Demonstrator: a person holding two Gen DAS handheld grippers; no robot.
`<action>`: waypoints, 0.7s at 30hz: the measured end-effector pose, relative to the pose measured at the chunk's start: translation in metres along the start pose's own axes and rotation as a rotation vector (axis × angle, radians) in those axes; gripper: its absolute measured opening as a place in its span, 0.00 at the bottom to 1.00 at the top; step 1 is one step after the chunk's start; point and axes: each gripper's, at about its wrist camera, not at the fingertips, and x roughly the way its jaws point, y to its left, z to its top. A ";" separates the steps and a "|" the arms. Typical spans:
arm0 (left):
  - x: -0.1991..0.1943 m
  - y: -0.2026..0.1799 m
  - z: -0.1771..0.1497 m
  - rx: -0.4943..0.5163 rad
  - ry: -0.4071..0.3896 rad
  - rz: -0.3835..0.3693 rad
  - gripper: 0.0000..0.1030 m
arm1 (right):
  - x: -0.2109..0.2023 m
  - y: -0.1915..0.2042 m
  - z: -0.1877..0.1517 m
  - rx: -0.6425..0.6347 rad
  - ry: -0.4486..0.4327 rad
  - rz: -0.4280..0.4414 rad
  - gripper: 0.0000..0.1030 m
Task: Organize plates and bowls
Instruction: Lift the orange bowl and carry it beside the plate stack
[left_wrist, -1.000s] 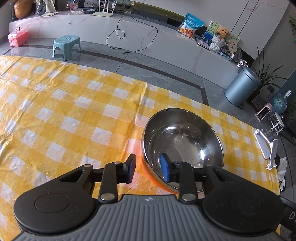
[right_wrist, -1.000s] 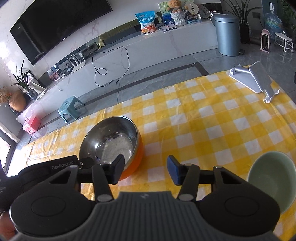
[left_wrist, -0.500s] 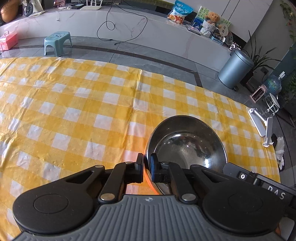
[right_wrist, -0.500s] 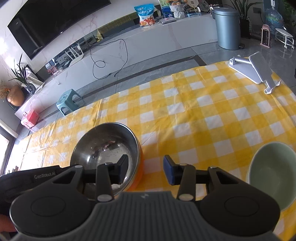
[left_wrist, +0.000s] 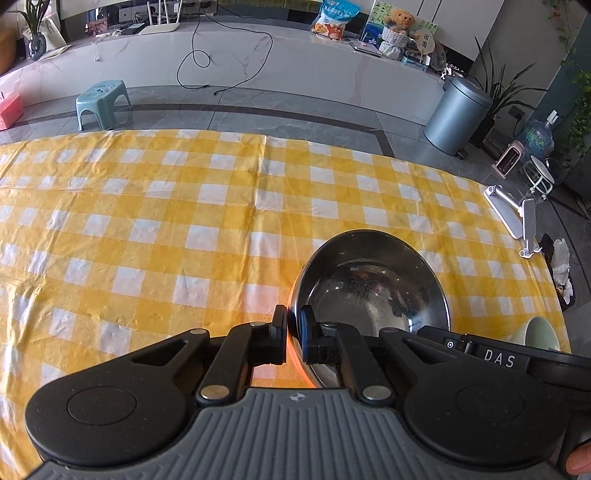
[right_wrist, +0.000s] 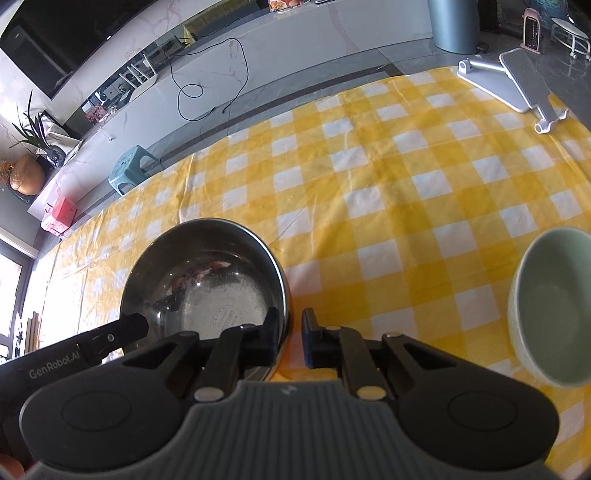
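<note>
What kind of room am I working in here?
Probably a home living room: a big dark wall-mounted TV over a long white marble media console, and a table under a yellow-checked tablecloth.

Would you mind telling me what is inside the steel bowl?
The steel bowl looks empty: only reflections and a round stamp on its bottom. The left gripper and right gripper, each clamping the rim, hide the near edge.

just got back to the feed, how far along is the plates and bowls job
Early on. Nothing looks put away or stacked yet. In hand: both grippers are shut on the rim of the steel bowl, the left gripper on one side, the right gripper on the other, each with one pad inside and one outside. Left: moving that bowl, and the green bowl, untouched on the yellow checked cloth.
</note>
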 end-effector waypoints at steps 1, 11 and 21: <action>0.000 0.000 0.000 -0.002 0.001 0.002 0.07 | 0.000 0.001 0.000 0.001 0.001 -0.003 0.05; -0.029 -0.001 -0.012 -0.033 0.008 0.008 0.07 | -0.025 0.006 -0.012 -0.022 -0.029 0.009 0.05; -0.101 -0.009 -0.056 -0.039 -0.052 0.026 0.08 | -0.087 0.012 -0.056 -0.028 -0.081 0.072 0.05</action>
